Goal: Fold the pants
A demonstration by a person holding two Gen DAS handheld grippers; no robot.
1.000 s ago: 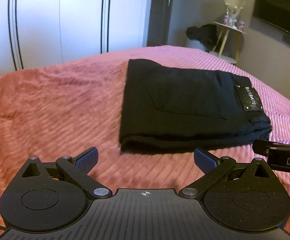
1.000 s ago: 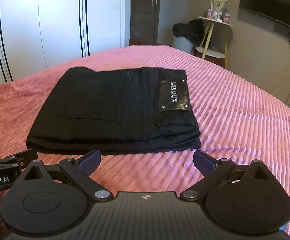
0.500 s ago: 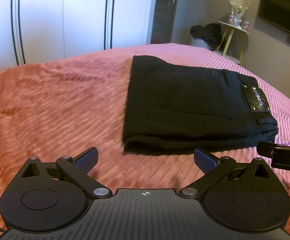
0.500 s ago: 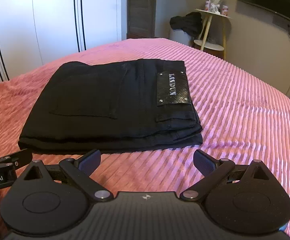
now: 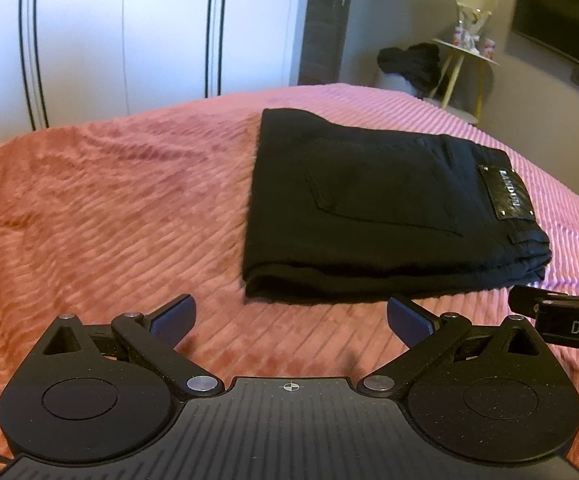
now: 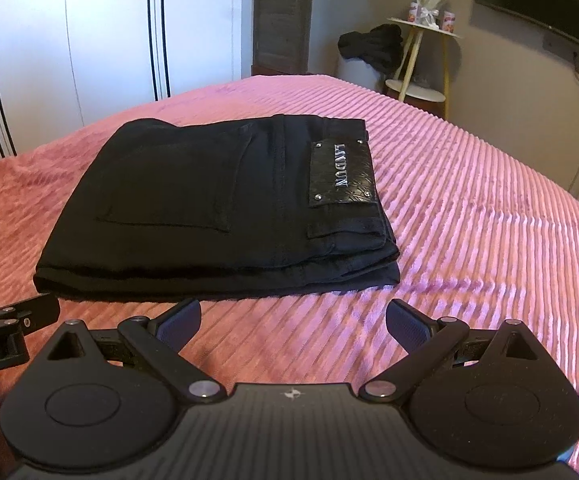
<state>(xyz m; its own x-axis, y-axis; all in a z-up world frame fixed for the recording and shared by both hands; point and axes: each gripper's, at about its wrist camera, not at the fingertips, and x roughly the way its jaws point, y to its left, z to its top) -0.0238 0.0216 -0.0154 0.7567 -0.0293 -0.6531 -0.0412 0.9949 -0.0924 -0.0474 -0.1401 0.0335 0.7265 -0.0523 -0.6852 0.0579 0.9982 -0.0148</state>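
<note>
The black pants (image 5: pixel 369 208) lie folded into a compact rectangle on the pink ribbed bedspread (image 5: pixel 109 208), back pocket and leather label facing up. They also show in the right wrist view (image 6: pixel 209 208), with the label (image 6: pixel 341 172) near the right end. My left gripper (image 5: pixel 291 316) is open and empty, just short of the stack's near left corner. My right gripper (image 6: pixel 293 318) is open and empty, just short of the stack's near edge. Each gripper's side shows at the edge of the other's view.
White wardrobe doors (image 5: pixel 129 32) stand behind the bed. A small side table (image 6: pixel 421 56) with dark clothing piled beside it stands at the back right, under a wall TV (image 5: pixel 561 24). The bedspread (image 6: pixel 489 220) stretches wide to both sides of the pants.
Both grippers have drawn slightly back and up from the folded pants, staying open. The pants have not moved.
</note>
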